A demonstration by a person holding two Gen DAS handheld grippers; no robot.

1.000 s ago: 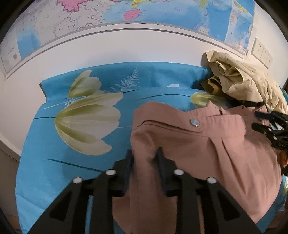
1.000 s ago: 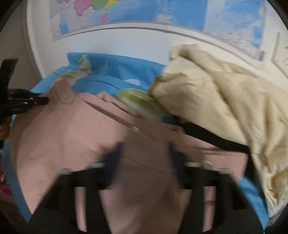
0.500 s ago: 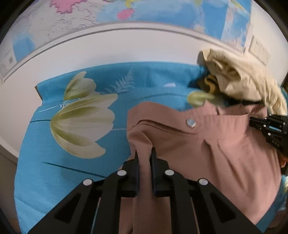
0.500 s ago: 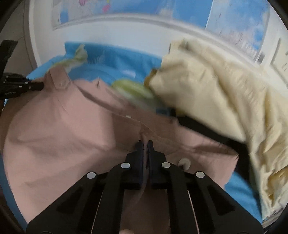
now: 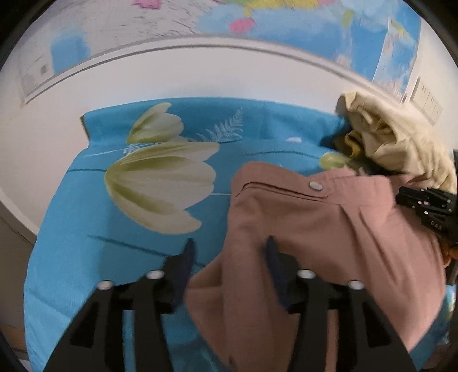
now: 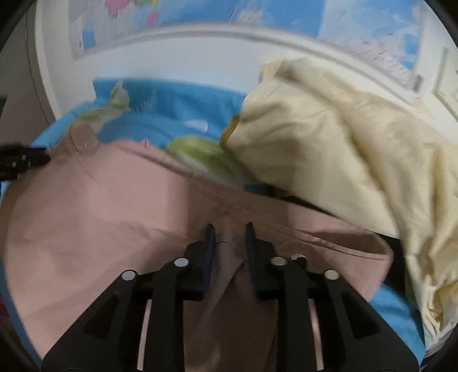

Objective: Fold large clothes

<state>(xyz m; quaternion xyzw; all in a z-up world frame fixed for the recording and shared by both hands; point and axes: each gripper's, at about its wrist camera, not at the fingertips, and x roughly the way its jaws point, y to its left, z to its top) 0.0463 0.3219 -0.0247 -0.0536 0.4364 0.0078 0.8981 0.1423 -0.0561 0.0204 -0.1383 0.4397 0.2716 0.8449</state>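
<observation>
Left gripper (image 5: 229, 251): jaws opening, standing well apart. A raised fold of the pink garment (image 5: 329, 229) runs up between them from the bottom of the frame. The right-hand finger lies against or over the cloth; the left-hand finger stands clear of it, over the blue floral sheet (image 5: 86, 257). The pads do not press the fold.

Right gripper (image 6: 229, 234): jaws opening, a narrow gap between them. A ridge of the pink garment (image 6: 100, 214) stands in that gap, with a seam running across just ahead of the tips. Motion blur; cannot tell whether the pads touch the cloth.

Garment, left wrist view: fills lower centre to right edge. Its waistband runs across mid-frame with a silver snap button (image 5: 315, 186) above and right of the jaws. Its left edge lies on the sheet, beside a large pale tulip print.

Garment, right wrist view: spreads from the left edge across the lower half; its folded hem reaches right of the jaws.

The right gripper's black tip shows at the right edge of the left wrist view, over the pink cloth; the left gripper's tip shows at the left edge of the right wrist view.

Cream garment (image 6: 343, 137): heaped upper right, its lower edge over the pink cloth's far edge.

Wall map (image 5: 286, 17): along the top, above a white wall.
</observation>
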